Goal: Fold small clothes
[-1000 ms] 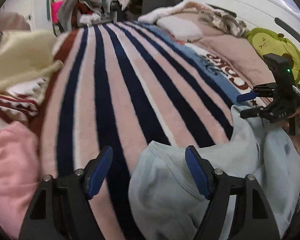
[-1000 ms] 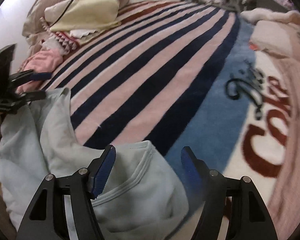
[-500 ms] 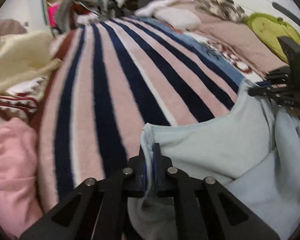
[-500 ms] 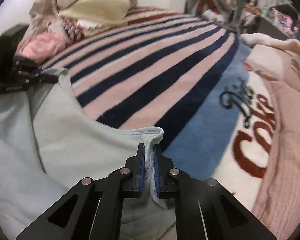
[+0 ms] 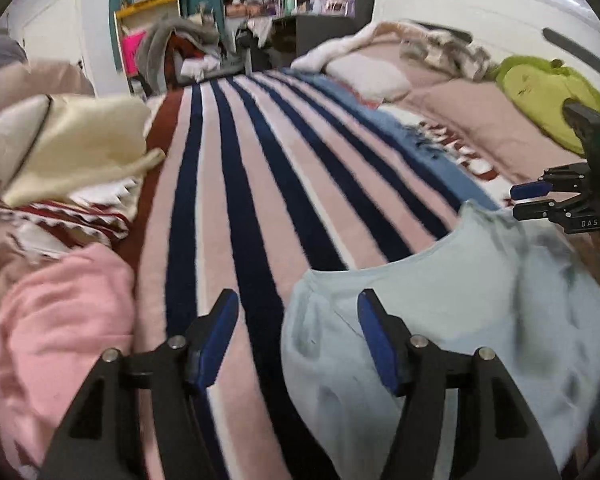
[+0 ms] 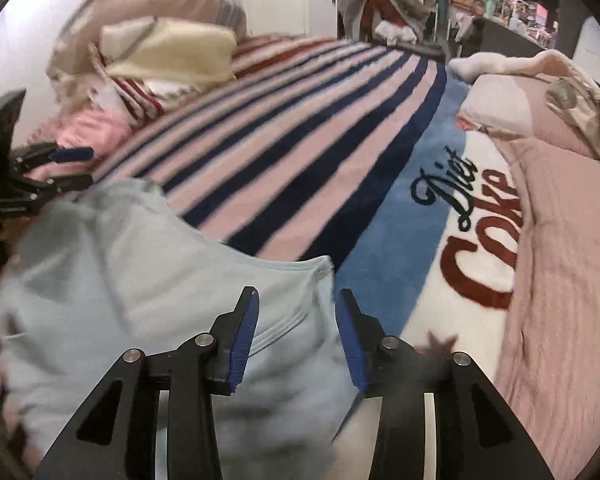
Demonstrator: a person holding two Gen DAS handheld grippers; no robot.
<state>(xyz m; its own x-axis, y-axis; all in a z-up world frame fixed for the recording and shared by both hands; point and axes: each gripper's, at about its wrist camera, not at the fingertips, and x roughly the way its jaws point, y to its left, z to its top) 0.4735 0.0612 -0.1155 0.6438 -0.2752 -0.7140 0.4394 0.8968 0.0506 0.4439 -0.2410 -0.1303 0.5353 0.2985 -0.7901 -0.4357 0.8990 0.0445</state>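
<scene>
A pale blue garment (image 5: 440, 312) lies rumpled on the striped blanket (image 5: 260, 184), near the front of the bed; it also shows in the right wrist view (image 6: 140, 280). My left gripper (image 5: 296, 300) is open, with the garment's left corner between and under its blue pads. My right gripper (image 6: 296, 296) is open over the garment's right corner. Each gripper shows in the other's view: the right gripper (image 5: 536, 200) at the far right, the left gripper (image 6: 72, 168) at the far left, both open and empty.
A pink garment (image 5: 48, 320) and a pile of cream and red-white clothes (image 5: 68, 160) lie on the left of the bed. Pink pillows (image 5: 480, 120) and a green plush toy (image 5: 540, 92) lie on the right. A cluttered shelf and clothes heap stand beyond the bed.
Half a second ago both grippers were shut on the pale blue garment's top corners, holding it stretched. Now both have opened and let go, and the garment lies slack on the blanket.
</scene>
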